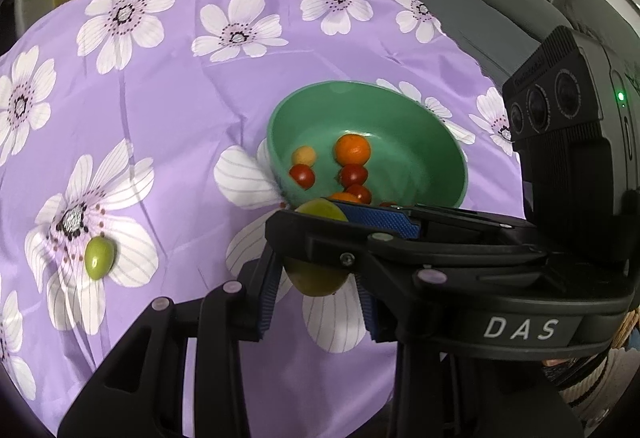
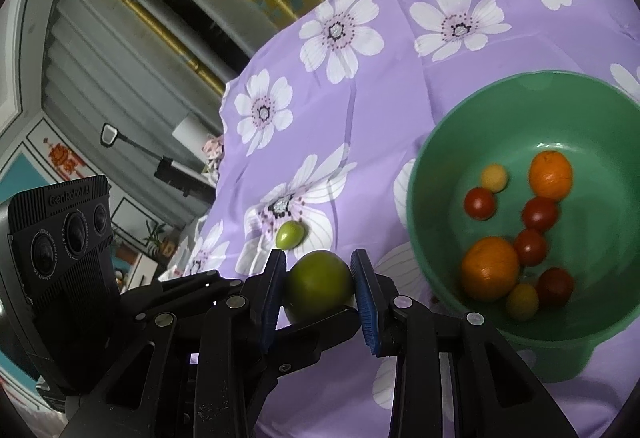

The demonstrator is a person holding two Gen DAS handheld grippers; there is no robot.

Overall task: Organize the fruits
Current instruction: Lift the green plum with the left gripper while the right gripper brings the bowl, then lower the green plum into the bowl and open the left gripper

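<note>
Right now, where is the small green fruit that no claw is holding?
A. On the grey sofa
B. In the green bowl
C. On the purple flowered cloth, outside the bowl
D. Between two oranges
C: the small green fruit lies alone on the purple flowered cloth, well to the left of the green bowl.

Left claw [image 1: 318, 288] and right claw [image 2: 320, 288] both clamped, crossing closely
</note>
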